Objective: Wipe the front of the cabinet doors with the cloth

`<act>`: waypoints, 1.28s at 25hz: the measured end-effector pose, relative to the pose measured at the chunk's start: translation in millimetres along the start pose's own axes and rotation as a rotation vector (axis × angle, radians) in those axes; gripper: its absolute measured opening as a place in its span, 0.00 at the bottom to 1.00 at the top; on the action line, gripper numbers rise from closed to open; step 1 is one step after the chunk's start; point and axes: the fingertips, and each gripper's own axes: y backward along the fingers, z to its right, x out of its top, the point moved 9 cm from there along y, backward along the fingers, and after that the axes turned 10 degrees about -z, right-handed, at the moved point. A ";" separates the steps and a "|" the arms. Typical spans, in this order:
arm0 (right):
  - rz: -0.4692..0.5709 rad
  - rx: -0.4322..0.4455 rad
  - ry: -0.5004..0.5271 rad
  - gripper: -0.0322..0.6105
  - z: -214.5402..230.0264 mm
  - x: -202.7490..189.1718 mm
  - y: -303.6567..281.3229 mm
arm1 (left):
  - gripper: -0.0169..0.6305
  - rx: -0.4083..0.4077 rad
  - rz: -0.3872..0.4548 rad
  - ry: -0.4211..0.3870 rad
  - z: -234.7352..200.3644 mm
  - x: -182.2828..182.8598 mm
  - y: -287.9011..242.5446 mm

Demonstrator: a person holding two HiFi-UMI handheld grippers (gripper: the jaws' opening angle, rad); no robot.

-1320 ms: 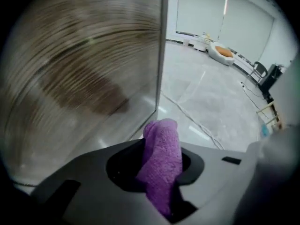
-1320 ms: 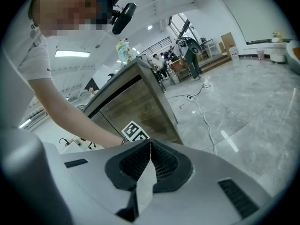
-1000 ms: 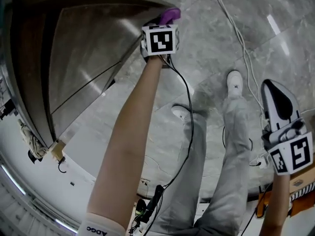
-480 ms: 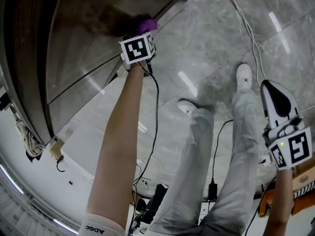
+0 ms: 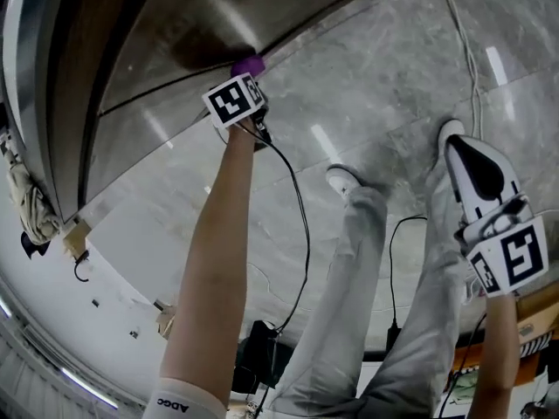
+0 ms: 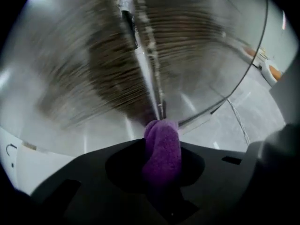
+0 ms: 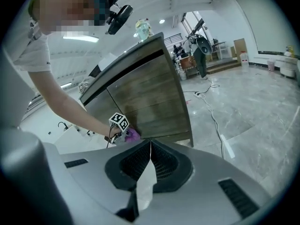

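While the right hand-held gripper (image 7: pixel 150 143) hangs low at about 4 o'clock in the head view, its jaws are pressed together with nothing between them. It points across the room toward the cabinet. The person's grey-trousered legs (image 5: pixel 367 304) run up past it from 6 o'clock, ending in white shoes (image 5: pixel 343 180) on the floor.

From 7 o'clock a bare forearm (image 5: pixel 214 260) stretches up toward 11 o'clock. It carries the left hand-held gripper (image 5: pixel 246 75), whose marker cube (image 5: pixel 233 101) faces the head camera. A black lead trails back down from it. This gripper's jaws are clamped on a bunched purple cloth (image 6: pixel 162 150), and a rounded wad of it pokes out past the tips.

The wad presses against the wood-grain cabinet doors (image 5: pixel 166 42), low on the front. In the left gripper view it sits right at the seam (image 6: pixel 149 78) between two panels, and the grain there is smeared with blur. Seen from the right gripper view, cloth and cube sit at about 8 o'clock, at the lower part of the cabinet front.

Beyond the cabinet lies polished grey marble floor (image 5: pixel 393 68). A white cable (image 5: pixel 465 42) snakes across it at 1 o'clock in the head view.
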 end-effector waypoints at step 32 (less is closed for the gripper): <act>-0.149 0.329 0.394 0.09 -312.9 146.3 -75.3 | 0.17 -0.343 0.655 0.374 -170.2 -207.3 316.8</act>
